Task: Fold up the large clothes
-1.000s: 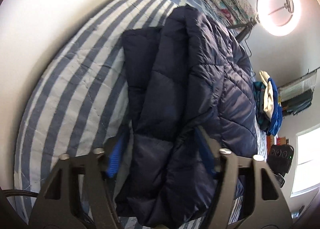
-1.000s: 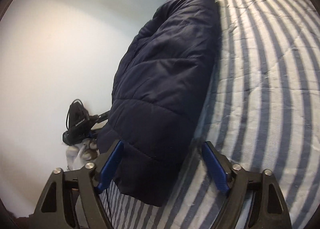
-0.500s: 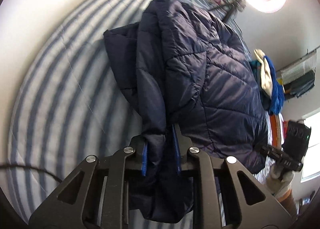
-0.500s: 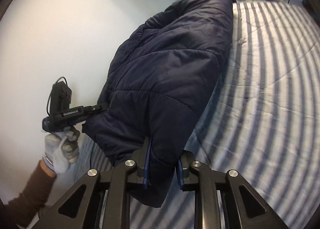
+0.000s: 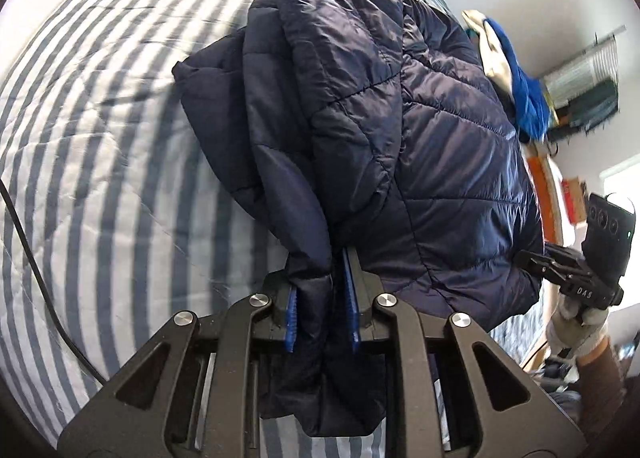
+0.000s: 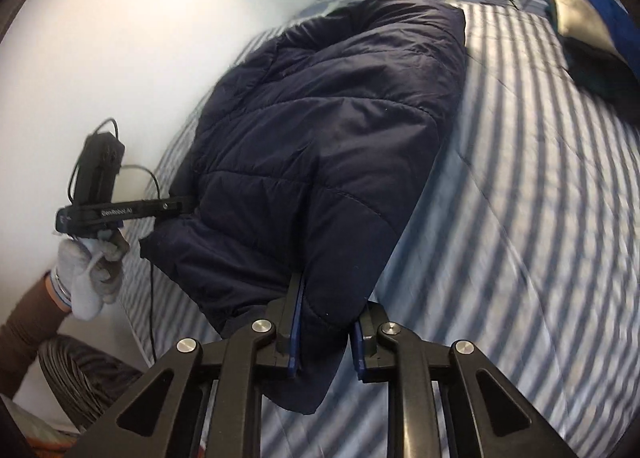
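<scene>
Nearest, my left gripper (image 5: 322, 300) is clamped on a bunched corner of the navy quilted jacket (image 5: 400, 130), its blue pads pressed into the fabric, and my right gripper (image 6: 326, 338) is likewise closed tight on the jacket's (image 6: 320, 138) other near corner. The jacket lies doubled over, lengthwise, on the blue-and-white striped bedspread (image 6: 520, 218). Farther off, a small pile of clothes (image 6: 592, 26) sits on the bedspread, apart from the jacket.
</scene>
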### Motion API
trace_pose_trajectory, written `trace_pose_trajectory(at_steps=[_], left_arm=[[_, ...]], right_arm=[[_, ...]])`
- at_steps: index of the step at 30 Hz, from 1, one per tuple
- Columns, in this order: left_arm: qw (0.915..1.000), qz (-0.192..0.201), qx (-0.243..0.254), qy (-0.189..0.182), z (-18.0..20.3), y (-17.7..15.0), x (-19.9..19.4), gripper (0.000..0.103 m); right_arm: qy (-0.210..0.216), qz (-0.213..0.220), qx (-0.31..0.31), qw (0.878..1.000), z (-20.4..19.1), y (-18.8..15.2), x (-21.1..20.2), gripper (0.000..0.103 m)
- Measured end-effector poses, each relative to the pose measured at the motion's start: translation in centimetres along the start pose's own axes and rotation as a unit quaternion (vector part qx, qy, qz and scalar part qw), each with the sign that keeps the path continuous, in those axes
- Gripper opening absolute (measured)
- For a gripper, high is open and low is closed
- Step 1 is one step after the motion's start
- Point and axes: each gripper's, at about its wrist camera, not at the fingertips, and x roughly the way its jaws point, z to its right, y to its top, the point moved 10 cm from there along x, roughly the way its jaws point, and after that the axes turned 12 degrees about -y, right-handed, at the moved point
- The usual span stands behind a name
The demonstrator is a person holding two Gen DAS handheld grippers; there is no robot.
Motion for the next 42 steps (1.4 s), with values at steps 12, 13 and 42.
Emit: trace_pose_trajectory(at_steps=[12,13,42], left_arm=[[0.9930,0.066,-0.058,-0.078,-3.9,3.1,-4.1,0.074],[0.9897,0.074,-0.077,-0.095,-4.6,3.9,-4.4,0.074],[0.9908,0.025,-0.075,-0.110,-0.6,15.0,5.5,0.074]], right_arm=[[0.002,0.071,0.001,0.997,1.3,0.8,-1.6,0.076],[-0.001,0.089,0.013,0.996,2.1,1.3,-2.2,0.084],[0.084,0.073,0.108,0.988,5.3,9.4,5.9,0.081]])
